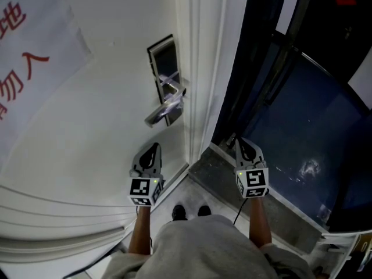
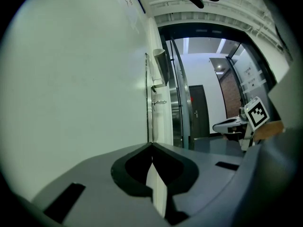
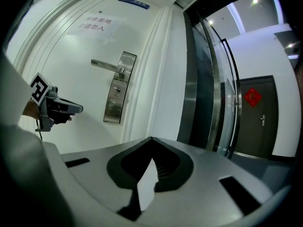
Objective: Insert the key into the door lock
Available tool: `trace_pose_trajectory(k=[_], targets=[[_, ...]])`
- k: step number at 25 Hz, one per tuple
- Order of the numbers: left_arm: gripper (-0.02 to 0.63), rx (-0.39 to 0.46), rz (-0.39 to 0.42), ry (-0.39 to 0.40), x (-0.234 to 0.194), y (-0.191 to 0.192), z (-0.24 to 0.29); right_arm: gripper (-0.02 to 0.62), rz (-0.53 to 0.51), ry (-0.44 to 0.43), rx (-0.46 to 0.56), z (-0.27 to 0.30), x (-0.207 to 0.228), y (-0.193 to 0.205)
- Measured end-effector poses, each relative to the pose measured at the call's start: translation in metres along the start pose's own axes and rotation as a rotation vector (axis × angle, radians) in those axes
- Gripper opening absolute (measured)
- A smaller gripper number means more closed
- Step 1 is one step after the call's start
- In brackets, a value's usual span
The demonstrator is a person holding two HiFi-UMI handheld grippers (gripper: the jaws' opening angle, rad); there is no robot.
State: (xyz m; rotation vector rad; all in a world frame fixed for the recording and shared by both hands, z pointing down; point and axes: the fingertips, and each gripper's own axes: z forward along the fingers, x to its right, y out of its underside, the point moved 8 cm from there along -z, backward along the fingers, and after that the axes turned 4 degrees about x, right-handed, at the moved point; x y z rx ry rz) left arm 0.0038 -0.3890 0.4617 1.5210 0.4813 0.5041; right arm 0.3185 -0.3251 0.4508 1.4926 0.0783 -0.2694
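Observation:
A silver lock plate (image 1: 164, 80) with a lever handle (image 1: 165, 106) sits on the white door (image 1: 104, 115). My left gripper (image 1: 154, 147) hovers just below the handle, close to the door face, jaws shut with nothing seen between them. My right gripper (image 1: 237, 140) is off to the right, past the door frame, also shut and empty. The right gripper view shows the lock plate (image 3: 116, 90), its handle (image 3: 106, 65) and the left gripper (image 3: 61, 109) side-on. From the left gripper (image 2: 151, 144) the lock (image 2: 158, 86) appears edge-on. No key shows in any view.
A paper notice (image 1: 23, 57) with red characters hangs on the door at left. The white door frame (image 1: 203, 68) borders a dark glass panel (image 1: 302, 127) in metal framing. The person's shoes (image 1: 189, 212) stand on the floor below. A dark door (image 3: 258, 112) lies further off.

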Motion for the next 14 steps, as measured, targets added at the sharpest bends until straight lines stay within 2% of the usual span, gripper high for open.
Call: trace_pose_trajectory(k=[8, 14], targets=[[0.018, -0.022, -0.002, -0.002, -0.0019, 0.0009, 0.0011, 0.021, 0.007, -0.004, 0.007, 0.0043, -0.0006, -0.0025], [0.018, 0.007, 0.010, 0.012, -0.0007, -0.0025, 0.0049, 0.021, 0.012, -0.003, 0.006, 0.0066, 0.0002, -0.0009]])
